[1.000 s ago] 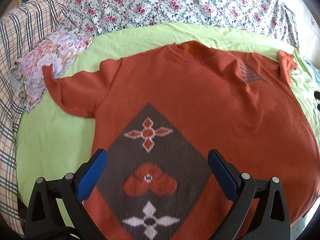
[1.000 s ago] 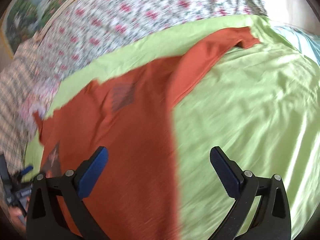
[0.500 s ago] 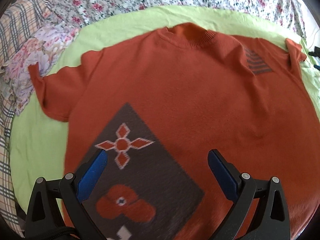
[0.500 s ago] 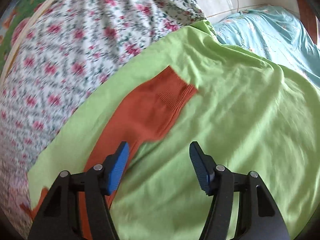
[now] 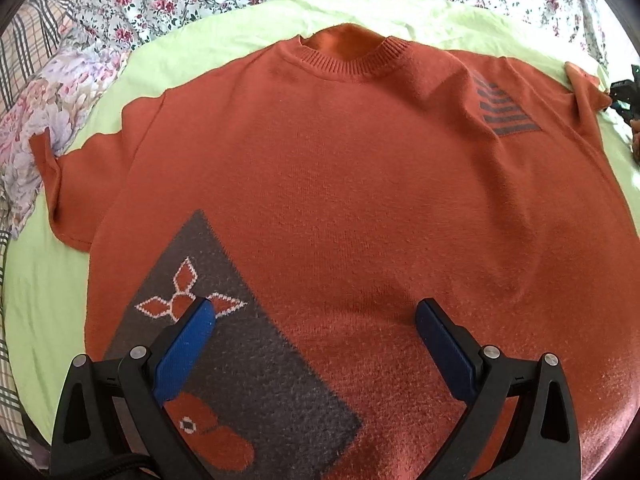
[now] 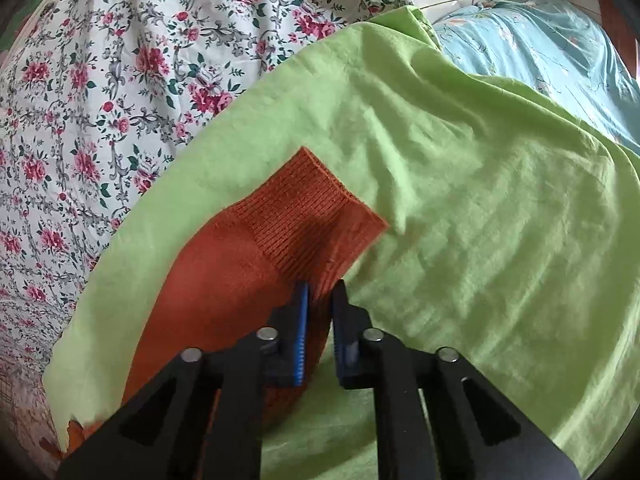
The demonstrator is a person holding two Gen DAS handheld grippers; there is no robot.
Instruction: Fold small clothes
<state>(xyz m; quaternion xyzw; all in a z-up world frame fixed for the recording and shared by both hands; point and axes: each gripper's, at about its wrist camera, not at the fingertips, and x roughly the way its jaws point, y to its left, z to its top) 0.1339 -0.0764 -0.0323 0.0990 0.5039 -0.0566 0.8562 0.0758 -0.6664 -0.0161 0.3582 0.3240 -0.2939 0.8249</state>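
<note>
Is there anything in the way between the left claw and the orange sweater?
No, nothing visible. The left claw hangs open right above the orange sweater, which lies flat on the green sheet, with only air between them. The right claw has just been closing on the sleeve cuff.

Bedding everywhere here. There's a lime green sheet (image 6: 480, 184) spread flat with soft wrinkles, covering most of the surface. Behind it sits a white floral cover (image 6: 132, 60) with pink roses and grey vines, bunched up along the sheet's far edge. Off to the right corner is a light blue floral fabric (image 6: 552, 52), touching the green sheet's edge. In the left wrist view, a pale lilac flowered cloth (image 5: 48, 112) lies at the left, and past it a plaid fabric (image 5: 20, 40), maybe a blanket, hard to tell at the edge.
</note>
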